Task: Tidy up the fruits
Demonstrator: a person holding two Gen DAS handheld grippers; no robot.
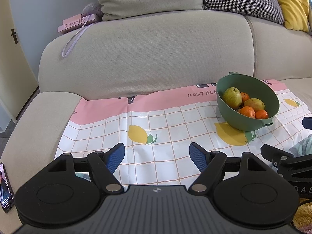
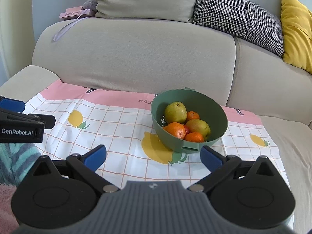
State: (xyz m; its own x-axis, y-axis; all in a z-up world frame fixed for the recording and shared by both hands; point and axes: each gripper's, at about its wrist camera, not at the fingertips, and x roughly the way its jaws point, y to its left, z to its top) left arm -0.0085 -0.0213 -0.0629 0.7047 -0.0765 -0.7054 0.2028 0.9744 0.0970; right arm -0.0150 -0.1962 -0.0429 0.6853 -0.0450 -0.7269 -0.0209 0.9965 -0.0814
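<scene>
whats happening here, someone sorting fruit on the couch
A person holds a hand-held gripper in each hand over a lemon-print cloth on a sofa. Both the left hand-held gripper and right hand-held gripper are open and empty. All the fruit, pears and oranges, sits in the green bowl; nothing is picked up yet.

Open stretch of lemon-print checked cloth (image 1: 156, 120) lies ahead of the left gripper (image 1: 157, 157); the round green plastic bowl (image 2: 210, 107) sits close before the right gripper (image 2: 153, 157), beige sofa backrest (image 2: 136, 58) walling behind.

2 low wrist views facing the sofa (image 1: 148, 58), sharing the bowl (image 2: 212, 105).
</scene>
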